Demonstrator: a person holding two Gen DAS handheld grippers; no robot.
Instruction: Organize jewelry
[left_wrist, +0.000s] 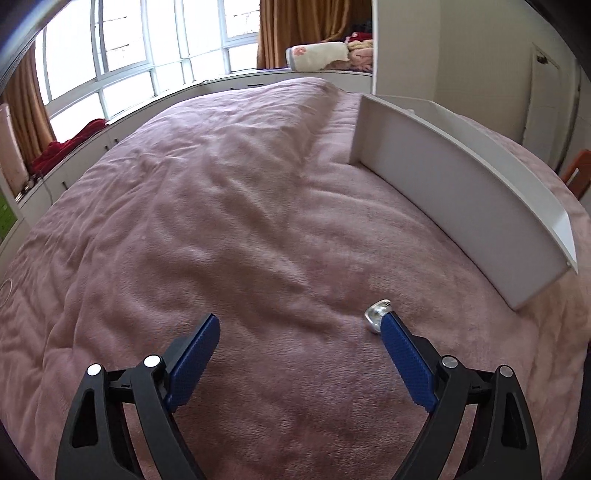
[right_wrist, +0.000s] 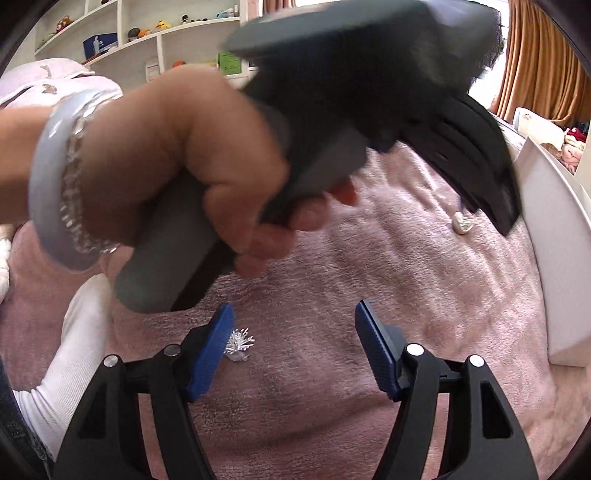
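In the left wrist view, the left hand-held gripper (left_wrist: 299, 328) is hovering low over a pink plush blanket (left_wrist: 229, 221) covering the bed, its two blue-padded fingers (left_wrist: 194, 363) standing wide apart with nothing between them. At about 2 o'clock from the gap, a small silver jewelry piece (left_wrist: 376, 315) is lying on the blanket, just at the tip of the right-side finger; whether they are touching cannot be told. Farther off at 2 o'clock, a shallow white tray (left_wrist: 454, 192) is resting on the blanket, its long side wall facing the camera. Beyond the bed, at 11 o'clock, large windows (left_wrist: 122, 48) are letting in bright daylight, with brown curtains (left_wrist: 295, 29) hanging at 12 o'clock.

In the right wrist view, the right hand-held gripper (right_wrist: 293, 325) is also spread apart and holding nothing. A silver snowflake-shaped brooch (right_wrist: 239, 344) is lying on the blanket just beside the inner face of its left-side finger, at about 9 o'clock. Above, at 11 o'clock, the person's left hand (right_wrist: 192, 155) is gripping the grey handle of the other gripper, blurred, with a pale bangle (right_wrist: 46, 177) and a sparkling bracelet (right_wrist: 75, 177) on the wrist. At 2 o'clock, the small silver piece (right_wrist: 462, 223) is sitting under that gripper's dark fingers, near the white tray's wall (right_wrist: 554, 236). Shelves (right_wrist: 147, 37) holding small toys are showing at 11 o'clock in the distance.
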